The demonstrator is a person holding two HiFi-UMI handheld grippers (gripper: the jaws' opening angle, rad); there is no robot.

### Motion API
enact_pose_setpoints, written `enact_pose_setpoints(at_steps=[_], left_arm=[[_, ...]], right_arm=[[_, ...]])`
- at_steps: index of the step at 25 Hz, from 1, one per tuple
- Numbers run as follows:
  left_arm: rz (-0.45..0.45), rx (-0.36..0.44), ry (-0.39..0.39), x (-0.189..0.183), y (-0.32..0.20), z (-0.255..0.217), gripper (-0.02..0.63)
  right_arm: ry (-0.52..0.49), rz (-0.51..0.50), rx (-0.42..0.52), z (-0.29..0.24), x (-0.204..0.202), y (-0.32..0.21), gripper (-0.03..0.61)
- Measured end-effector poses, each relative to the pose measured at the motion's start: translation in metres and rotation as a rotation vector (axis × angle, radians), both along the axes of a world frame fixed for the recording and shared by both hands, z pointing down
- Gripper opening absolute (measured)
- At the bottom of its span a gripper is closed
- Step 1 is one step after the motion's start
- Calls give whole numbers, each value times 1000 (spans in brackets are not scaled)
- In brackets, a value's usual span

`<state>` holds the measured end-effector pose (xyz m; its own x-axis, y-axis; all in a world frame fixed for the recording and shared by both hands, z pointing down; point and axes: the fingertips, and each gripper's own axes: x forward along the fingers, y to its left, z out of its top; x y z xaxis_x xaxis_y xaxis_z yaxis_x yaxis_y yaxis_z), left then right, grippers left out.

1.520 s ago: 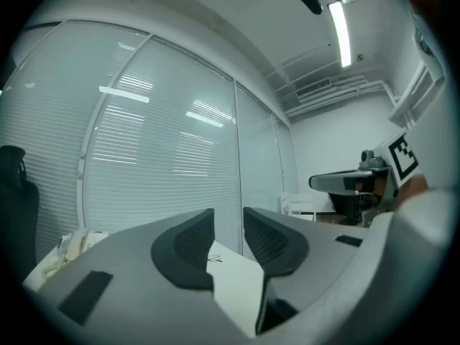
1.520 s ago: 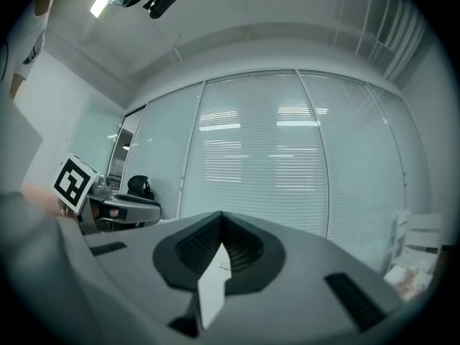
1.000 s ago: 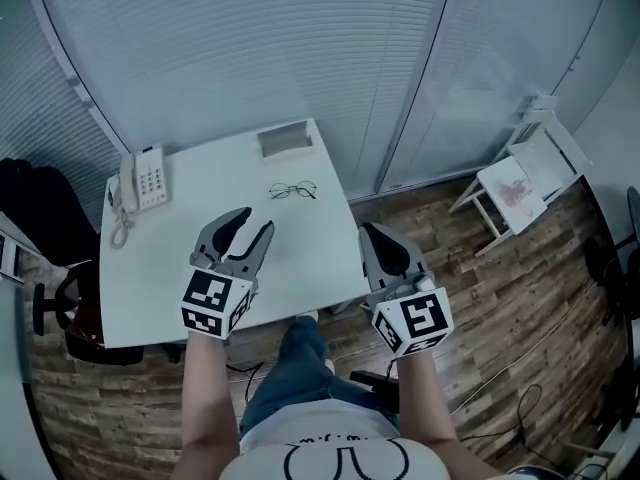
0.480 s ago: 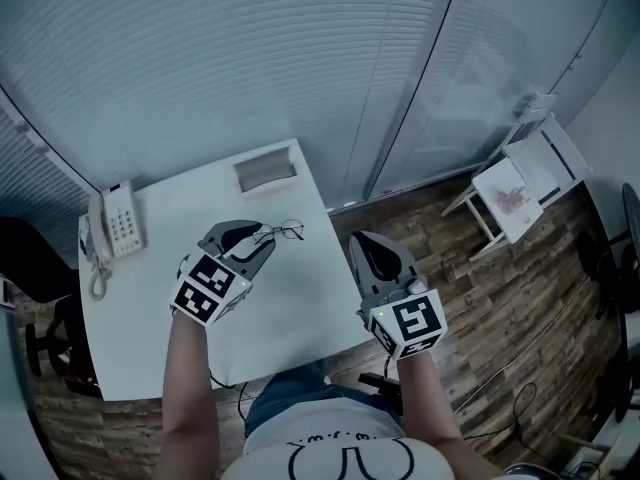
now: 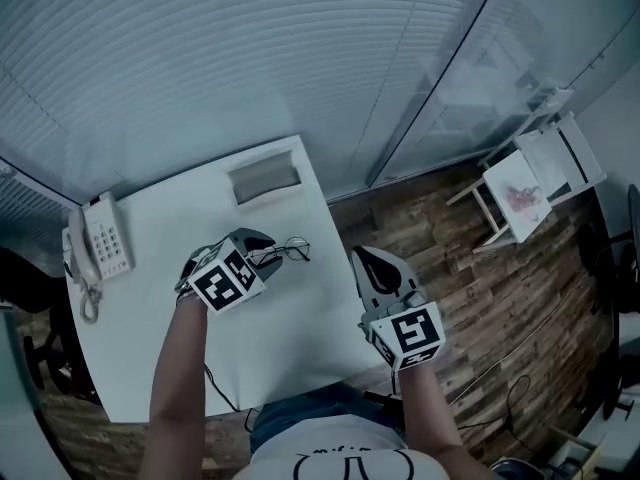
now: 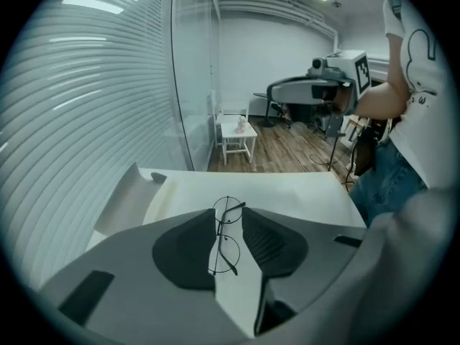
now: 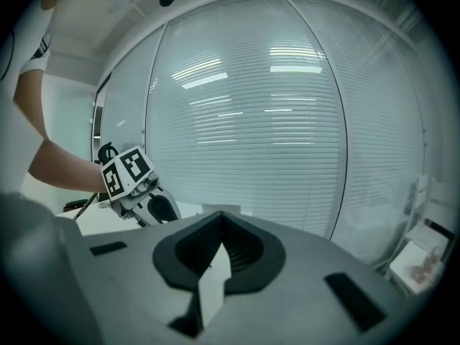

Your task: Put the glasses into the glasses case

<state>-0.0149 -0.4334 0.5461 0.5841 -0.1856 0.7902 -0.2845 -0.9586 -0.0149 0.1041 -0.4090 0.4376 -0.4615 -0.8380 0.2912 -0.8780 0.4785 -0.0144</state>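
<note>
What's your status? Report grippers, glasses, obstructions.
Left gripper open, jaws just closing astride glasses, not gripping yet. Right gripper shut, empty. Glasses flat on table; glasses case open beyond, path unobstructed.

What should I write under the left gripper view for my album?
Left gripper, jaws apart and just closing in, straddles the glasses lying on the white table.

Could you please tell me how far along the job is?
Nothing is done yet: the glasses lie on the table, and the glasses case sits open and empty. In hand: the left gripper straddles the glasses; its jaws have just been closing, not yet gripping. Left: lift, carry, place.
</note>
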Motion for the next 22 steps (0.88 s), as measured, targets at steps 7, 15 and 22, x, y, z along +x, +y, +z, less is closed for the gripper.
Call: enact_pose_setpoints(at_steps=[7, 15, 22], left_arm=[[77, -96, -43, 11, -12, 44, 118], [86, -107, -80, 14, -16, 72, 64], [45, -105, -65, 11, -22, 72, 44]], right_arm=[[16, 34, -57, 31, 5, -18, 11], [46, 50, -75, 39, 9, -21, 11], [59, 27, -76, 35, 0, -16, 11]])
